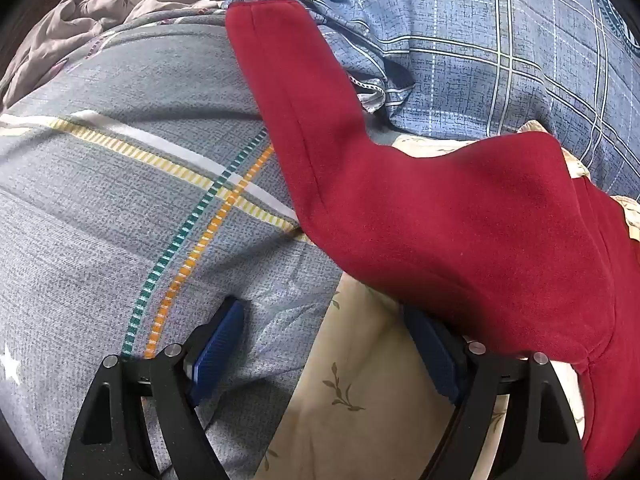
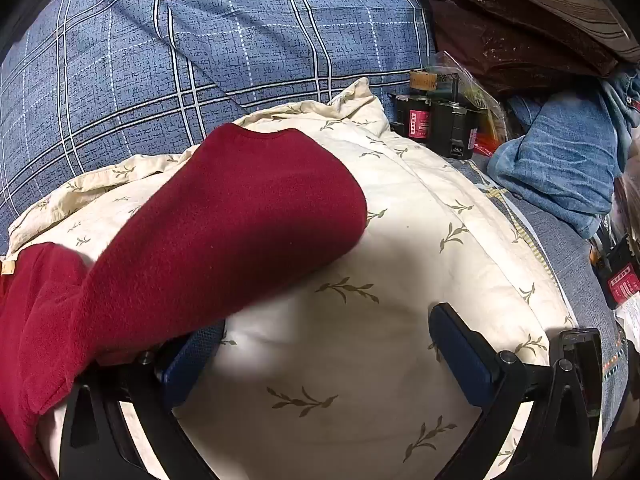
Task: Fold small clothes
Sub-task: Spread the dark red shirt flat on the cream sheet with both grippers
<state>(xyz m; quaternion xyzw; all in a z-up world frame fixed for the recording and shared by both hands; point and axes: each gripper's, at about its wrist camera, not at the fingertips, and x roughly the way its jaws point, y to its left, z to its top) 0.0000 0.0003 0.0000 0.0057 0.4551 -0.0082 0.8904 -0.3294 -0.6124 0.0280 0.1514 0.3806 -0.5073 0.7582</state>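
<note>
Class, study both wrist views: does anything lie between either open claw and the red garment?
Nothing visible does. The red garment drapes directly over the left claw's right finger and the right claw's left finger, above the cream leaf-print pillow.

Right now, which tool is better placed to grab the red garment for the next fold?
Left, marginally. The left tool is open with the red garment draped over its right finger; the right tool is also open, cloth covering its left finger.

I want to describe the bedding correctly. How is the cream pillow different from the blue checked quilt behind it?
The cream pillow has small olive leaf sprigs; the blue checked quilt has white and dark grid lines. The pillow lies nearer, with the red garment draped on it; the quilt lies behind, uncovered. Both look like soft, wrinkled cloth.
</note>
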